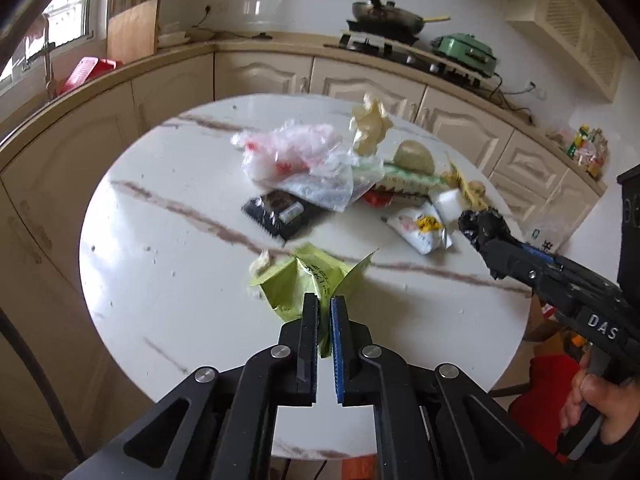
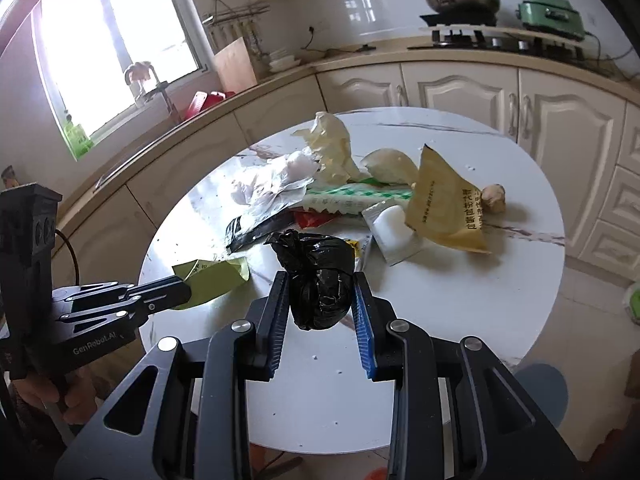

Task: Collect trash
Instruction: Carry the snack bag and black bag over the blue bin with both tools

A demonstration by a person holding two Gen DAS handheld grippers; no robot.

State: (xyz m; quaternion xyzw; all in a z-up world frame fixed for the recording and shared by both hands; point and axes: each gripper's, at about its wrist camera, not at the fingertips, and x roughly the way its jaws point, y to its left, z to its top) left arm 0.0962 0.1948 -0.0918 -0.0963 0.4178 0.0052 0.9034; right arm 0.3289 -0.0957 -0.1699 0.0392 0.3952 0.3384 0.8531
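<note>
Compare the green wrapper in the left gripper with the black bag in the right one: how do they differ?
The green wrapper is flat, creased and torn open; the black bag is a tied, rounded bundle. The wrapper is thin, so the left gripper is nearly closed on it; the bag is bulky, keeping the right gripper wider. Both are gripped and seem lifted off the table.

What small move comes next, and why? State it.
Probably lift both away toward a bin, none of which is in view. The left gripper pinches the crumpled green paper wrapper; the right gripper clamps the knotted black plastic bag. Other litter remains on the round white marble table.
</note>
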